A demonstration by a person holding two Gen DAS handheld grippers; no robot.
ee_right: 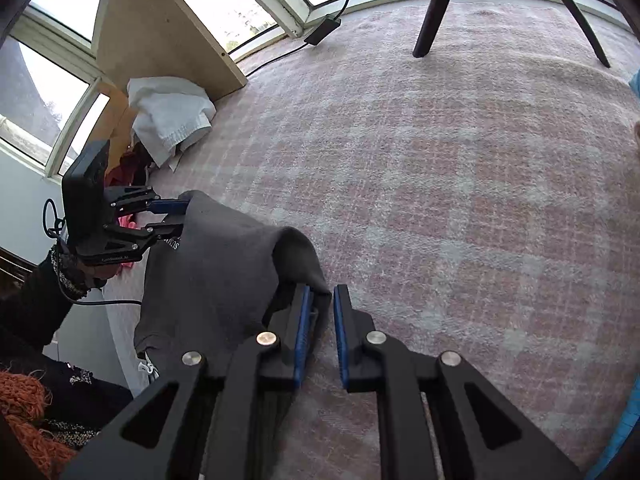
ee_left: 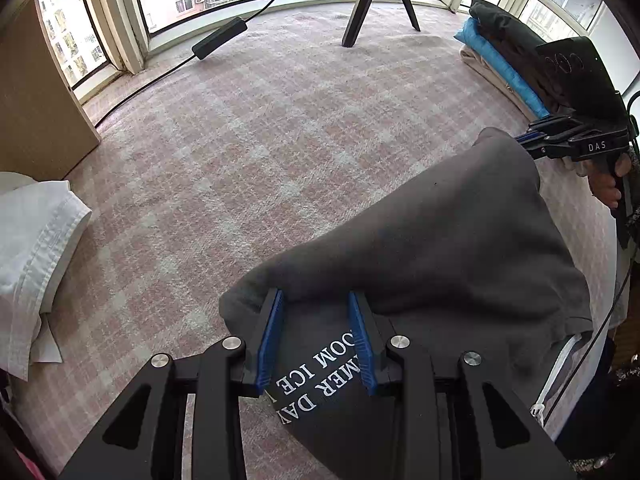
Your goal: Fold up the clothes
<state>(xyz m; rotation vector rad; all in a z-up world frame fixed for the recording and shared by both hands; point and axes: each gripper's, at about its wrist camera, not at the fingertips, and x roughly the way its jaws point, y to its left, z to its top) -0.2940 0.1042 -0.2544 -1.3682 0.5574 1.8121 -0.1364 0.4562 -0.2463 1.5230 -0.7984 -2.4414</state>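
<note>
The gray shirt [ee_left: 432, 248] is hanging in the air between the two grippers, in the lower middle of the left wrist view. It is sagging and bending, so it is probably soft, floppy and light. It is likely best held by pinching its top corners, so it is not bunching.

The left gripper [ee_left: 318, 344] is pinching a thick fold of the shirt, by the white letters. The right gripper [ee_right: 320, 336] is showing a gap between its blue pads. The cloth is lying against the left pad only, so it looks partly spread and not squeezing.

A pink checked blanket [ee_left: 260, 128] is lying below. A white cloth [ee_left: 36, 240] is sitting at the left edge. Folded clothes [ee_left: 504, 52] are waiting at the upper right.
</note>
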